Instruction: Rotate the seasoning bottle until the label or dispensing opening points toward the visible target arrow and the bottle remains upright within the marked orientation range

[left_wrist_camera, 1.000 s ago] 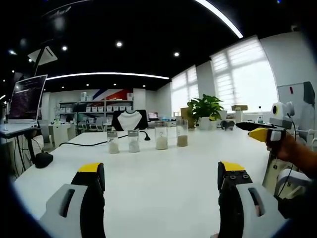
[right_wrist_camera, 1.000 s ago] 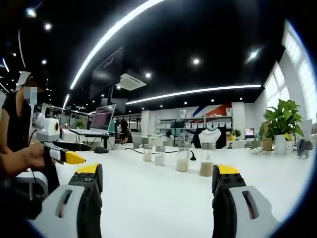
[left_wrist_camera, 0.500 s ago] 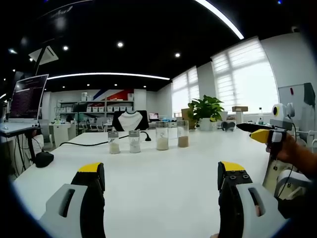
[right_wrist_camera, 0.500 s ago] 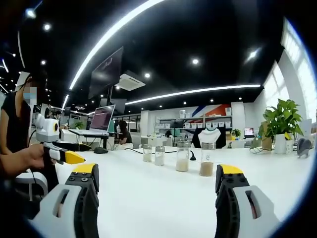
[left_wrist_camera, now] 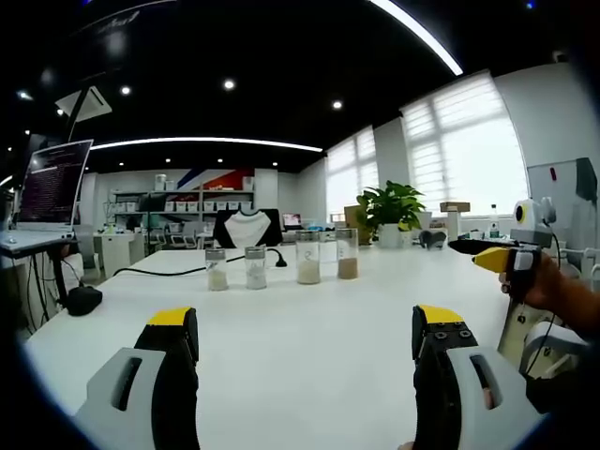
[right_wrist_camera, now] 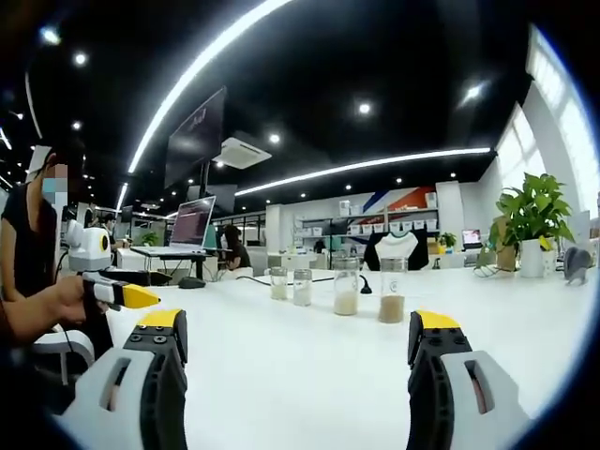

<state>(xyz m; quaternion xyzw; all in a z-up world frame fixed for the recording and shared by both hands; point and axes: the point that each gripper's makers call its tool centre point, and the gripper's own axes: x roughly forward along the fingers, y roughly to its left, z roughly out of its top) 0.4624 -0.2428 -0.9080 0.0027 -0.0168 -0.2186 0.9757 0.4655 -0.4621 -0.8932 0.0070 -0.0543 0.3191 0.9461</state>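
Observation:
Several clear seasoning bottles stand upright in a row far across the white table [left_wrist_camera: 309,328]: two short ones with white powder [left_wrist_camera: 215,269] [left_wrist_camera: 254,267], a taller one with pale powder [left_wrist_camera: 307,257] and one with brown powder [left_wrist_camera: 346,253]. The right gripper view has the same row, with the brown-powder bottle [right_wrist_camera: 392,291] nearest. My left gripper [left_wrist_camera: 305,323] is open and empty, well short of the bottles. My right gripper [right_wrist_camera: 292,328] is open and empty too. Each gripper appears at the edge of the other's view: the right gripper [left_wrist_camera: 492,255] and the left gripper [right_wrist_camera: 127,295], held by a hand.
A black cable [left_wrist_camera: 169,272] and a mouse [left_wrist_camera: 82,301] lie at the table's left. A potted plant [left_wrist_camera: 389,211] stands at the far right, a black bust stand [left_wrist_camera: 246,228] behind the bottles. A laptop [right_wrist_camera: 192,225] sits on a far desk. A person [right_wrist_camera: 28,244] stands at left.
The right gripper view has tilted slightly, so the bottles sit a little higher in it. The bottles and the left gripper have not moved.

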